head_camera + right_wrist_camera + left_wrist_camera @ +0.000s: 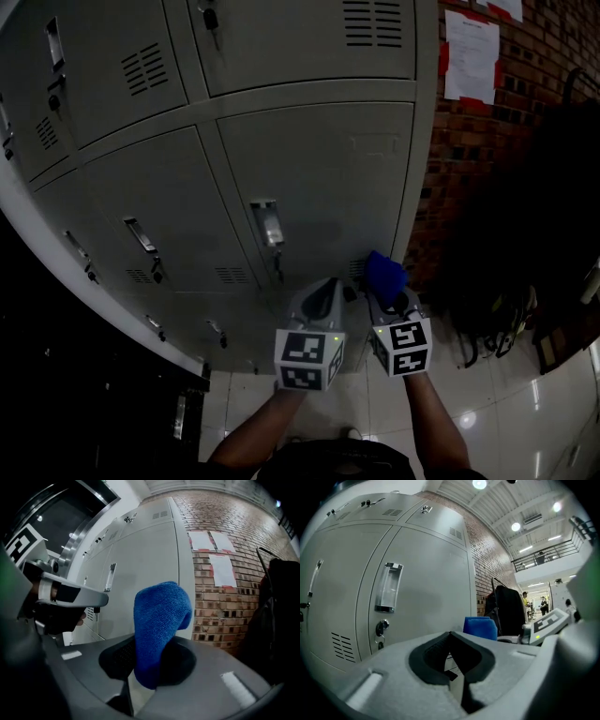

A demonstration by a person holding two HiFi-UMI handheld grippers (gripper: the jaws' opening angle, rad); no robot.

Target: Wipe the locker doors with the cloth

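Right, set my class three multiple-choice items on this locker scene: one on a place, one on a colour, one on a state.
1. Where is the blue fluffy cloth?
A) on the floor
B) in the jaws of the right gripper
C) hanging on a locker handle

2. What colour are the metal locker doors?
A) pale grey
B) red
C) yellow

3. How do the jaws of the left gripper stand?
A) clamped on the cloth
B) wide apart round a locker handle
C) together, holding nothing

Answers:
1 B, the right gripper view shows the cloth pinched between its jaws.
2 A, every door in the head view is pale grey.
3 C, the left gripper view shows the tips meeting with nothing between them.
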